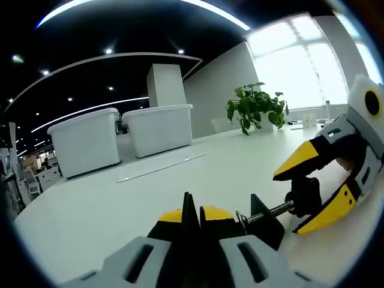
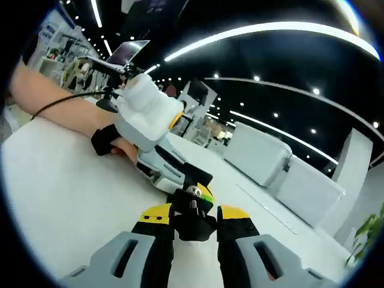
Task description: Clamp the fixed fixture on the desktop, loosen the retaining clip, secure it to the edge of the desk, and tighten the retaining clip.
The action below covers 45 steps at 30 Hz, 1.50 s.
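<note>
A black clamp fixture [image 1: 268,227] rests low on the white desktop [image 1: 108,210], and my left gripper [image 1: 193,211] is shut on its thin upright body. Its threaded screw [image 1: 267,212] runs right to a black knob [image 1: 306,195]. My right gripper [image 1: 288,203] comes in from the right with its yellow-tipped jaws closed on that knob. In the right gripper view, my right gripper [image 2: 193,215] grips the knob [image 2: 192,223] between its yellow tips. Just beyond it, the left gripper [image 2: 195,183] holds the clamp [image 2: 193,177], with a hand behind it.
Two white lidded bins [image 1: 84,141] [image 1: 159,127] stand at the back of the desk, with a flat strip [image 1: 162,167] lying before them. A potted plant [image 1: 255,108] sits at the far right by the window. A person's forearm [image 2: 54,108] lies across the desktop.
</note>
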### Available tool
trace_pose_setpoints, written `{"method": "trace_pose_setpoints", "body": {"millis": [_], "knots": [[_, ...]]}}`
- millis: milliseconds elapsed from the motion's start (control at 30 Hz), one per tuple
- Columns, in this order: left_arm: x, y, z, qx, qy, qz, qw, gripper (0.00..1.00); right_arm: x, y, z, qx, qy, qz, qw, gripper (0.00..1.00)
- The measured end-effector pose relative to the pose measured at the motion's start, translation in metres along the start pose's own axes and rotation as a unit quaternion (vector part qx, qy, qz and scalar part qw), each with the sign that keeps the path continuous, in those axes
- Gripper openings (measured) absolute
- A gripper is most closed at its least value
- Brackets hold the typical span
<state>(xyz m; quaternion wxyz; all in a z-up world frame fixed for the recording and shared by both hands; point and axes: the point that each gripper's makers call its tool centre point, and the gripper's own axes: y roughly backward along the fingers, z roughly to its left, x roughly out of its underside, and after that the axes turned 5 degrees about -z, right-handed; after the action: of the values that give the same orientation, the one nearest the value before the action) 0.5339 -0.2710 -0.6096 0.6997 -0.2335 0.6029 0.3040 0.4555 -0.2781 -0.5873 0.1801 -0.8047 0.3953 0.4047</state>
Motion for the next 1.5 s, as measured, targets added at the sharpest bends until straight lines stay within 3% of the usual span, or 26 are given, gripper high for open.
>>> {"method": "trace_pose_setpoints", "body": {"millis": [167,433,600,667,767,800,867,1000,1033,1100,1133,1167,1200,1233,1300,1333,1400,1433,1500], "knots": [[0.000,0.000,0.000,0.000,0.000,0.000,1.0000,0.08,-0.001,0.000,-0.009,-0.001,0.067,0.009,0.9977,0.27],[0.000,-0.001,0.000,-0.001,0.003,0.002,1.0000,0.08,-0.003,-0.002,-0.005,0.000,0.108,0.011,0.9941,0.27],[0.000,-0.001,0.001,-0.002,0.004,0.002,1.0000,0.08,-0.005,-0.003,-0.001,-0.002,0.168,0.014,0.9857,0.26],[0.000,-0.001,0.001,-0.003,0.004,0.002,1.0000,0.08,-0.007,-0.002,0.002,-0.006,0.206,0.015,0.9783,0.26],[0.000,-0.002,0.001,-0.001,0.001,0.002,1.0000,0.08,-0.011,-0.001,0.008,0.000,0.231,0.002,0.9730,0.21],[0.000,-0.002,0.001,-0.002,0.001,0.002,1.0000,0.08,-0.007,0.001,0.012,-0.017,0.237,0.016,0.9712,0.20],[0.000,-0.003,0.001,-0.001,0.002,0.002,1.0000,0.08,-0.008,0.003,0.011,-0.015,0.233,0.013,0.9724,0.20],[0.000,-0.004,-0.001,0.002,0.000,0.001,1.0000,0.08,-0.008,0.005,0.010,-0.009,0.169,0.001,0.9856,0.22],[0.000,-0.004,-0.001,0.002,0.000,0.000,1.0000,0.08,-0.008,0.004,0.011,-0.008,0.135,-0.001,0.9908,0.24],[0.001,-0.003,-0.002,0.001,-0.001,0.000,1.0000,0.08,-0.012,0.000,0.006,-0.011,0.021,-0.017,0.9996,0.30],[0.001,-0.003,-0.002,0.001,-0.001,0.000,1.0000,0.08,-0.016,-0.001,0.005,-0.017,-0.053,-0.031,0.9980,0.32],[0.001,-0.002,-0.002,0.001,-0.001,0.000,1.0000,0.08,-0.018,-0.001,0.003,-0.014,-0.086,-0.038,0.9955,0.35],[0.001,-0.002,-0.002,0.002,-0.001,0.000,1.0000,0.08,-0.019,0.000,-0.001,-0.012,-0.133,-0.043,0.9901,0.37],[0.001,-0.002,-0.002,0.002,-0.001,0.000,1.0000,0.08,-0.020,0.001,-0.002,-0.014,-0.194,-0.053,0.9794,0.38],[0.001,-0.001,-0.003,0.002,-0.003,-0.001,1.0000,0.08,-0.007,0.004,-0.014,0.002,-0.262,-0.034,0.9645,0.37],[0.001,-0.002,-0.002,0.001,-0.003,-0.002,1.0000,0.08,-0.003,0.006,-0.021,0.016,-0.302,-0.033,0.9527,0.37],[0.000,-0.002,-0.001,0.001,-0.004,-0.001,1.0000,0.08,0.004,0.007,-0.029,0.026,-0.405,-0.031,0.9134,0.33],[0.000,-0.002,-0.001,0.001,-0.003,-0.001,1.0000,0.08,0.007,0.006,-0.031,0.020,-0.437,-0.030,0.8986,0.31],[0.000,-0.003,-0.001,0.002,-0.004,-0.001,1.0000,0.08,0.019,0.003,-0.035,0.023,-0.465,-0.015,0.8847,0.29]]}}
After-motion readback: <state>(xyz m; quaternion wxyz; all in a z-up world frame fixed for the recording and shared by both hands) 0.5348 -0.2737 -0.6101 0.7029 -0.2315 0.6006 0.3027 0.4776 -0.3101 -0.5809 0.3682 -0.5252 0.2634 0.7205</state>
